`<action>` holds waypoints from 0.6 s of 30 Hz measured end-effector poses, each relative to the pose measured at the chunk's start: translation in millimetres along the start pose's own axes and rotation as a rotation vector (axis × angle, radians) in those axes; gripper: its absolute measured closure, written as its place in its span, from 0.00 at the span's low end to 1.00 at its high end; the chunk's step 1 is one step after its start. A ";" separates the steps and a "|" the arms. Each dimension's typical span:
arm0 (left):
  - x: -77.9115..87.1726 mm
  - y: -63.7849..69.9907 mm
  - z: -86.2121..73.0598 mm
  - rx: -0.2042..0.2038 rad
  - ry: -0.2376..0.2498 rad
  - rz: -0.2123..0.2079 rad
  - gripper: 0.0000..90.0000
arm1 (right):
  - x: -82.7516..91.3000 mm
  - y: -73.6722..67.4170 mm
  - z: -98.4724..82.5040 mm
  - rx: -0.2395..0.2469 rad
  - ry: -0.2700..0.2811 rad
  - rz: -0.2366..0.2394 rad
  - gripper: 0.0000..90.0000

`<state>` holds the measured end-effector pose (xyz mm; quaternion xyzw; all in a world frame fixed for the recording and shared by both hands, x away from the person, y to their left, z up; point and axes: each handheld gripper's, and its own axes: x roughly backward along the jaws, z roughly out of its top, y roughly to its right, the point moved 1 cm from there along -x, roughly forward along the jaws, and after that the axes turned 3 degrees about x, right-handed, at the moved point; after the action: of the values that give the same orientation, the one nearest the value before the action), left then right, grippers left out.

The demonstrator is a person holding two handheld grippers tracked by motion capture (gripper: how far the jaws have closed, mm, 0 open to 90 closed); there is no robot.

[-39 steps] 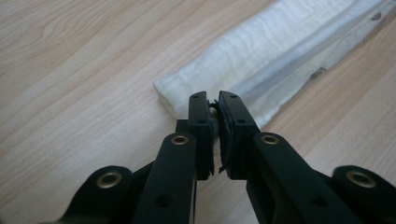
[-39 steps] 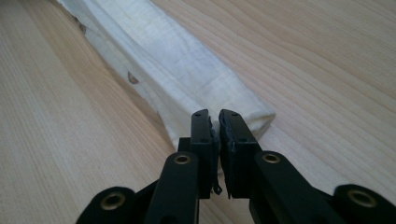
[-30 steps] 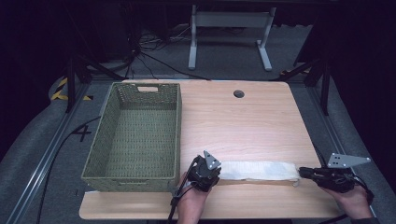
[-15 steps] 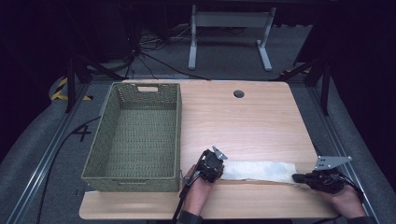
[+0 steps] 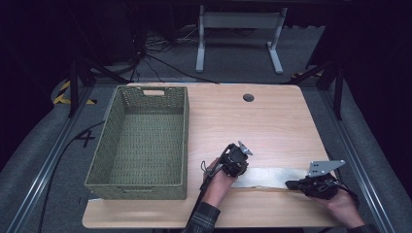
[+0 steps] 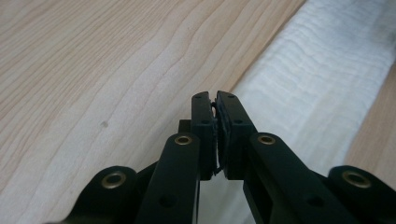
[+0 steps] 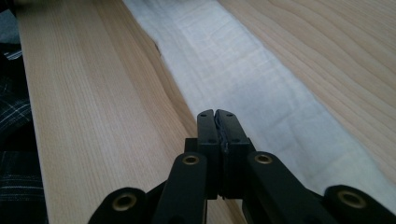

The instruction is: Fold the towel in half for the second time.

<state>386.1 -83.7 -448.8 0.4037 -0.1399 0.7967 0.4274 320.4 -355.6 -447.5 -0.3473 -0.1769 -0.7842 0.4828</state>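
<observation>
At the near table (image 5: 272,121) edge, we saw the left gripper (image 5: 239,171) with jaws pressed together at the cloth's (image 5: 272,177) left end. The folded white cloth lay flat between both tools. The right gripper (image 5: 291,185) sat at its right end, jaws likewise together.

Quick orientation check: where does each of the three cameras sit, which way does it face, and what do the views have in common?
High view: above the person's side of the table, looking forward and down; both forearms, left gripper and right gripper at the ends of the folded white cloth, green basket left.
Left gripper view: rides that gripper, looking along its shut jaws at the cloth's edge.
Right gripper view: along its shut jaws down the cloth; a plaid sleeve at left.
Shared: cloth and wooden tabletop.
</observation>
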 end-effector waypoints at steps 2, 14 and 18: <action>-2.5 -0.1 0.8 -0.003 -0.002 -0.001 0.96 | -2.6 0.4 0.9 0.000 -0.005 0.002 0.99; -9.2 2.2 -5.7 -0.015 -0.018 0.011 0.96 | -20.0 5.4 3.5 0.014 -0.058 0.011 1.00; -4.4 3.6 -12.0 -0.016 -0.019 0.029 0.96 | -21.8 10.6 5.7 0.007 -0.056 0.007 1.00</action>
<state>378.4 -81.6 -459.4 0.4056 -0.1562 0.7977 0.4180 338.2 -343.3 -459.8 -0.3681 -0.1922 -0.7717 0.4817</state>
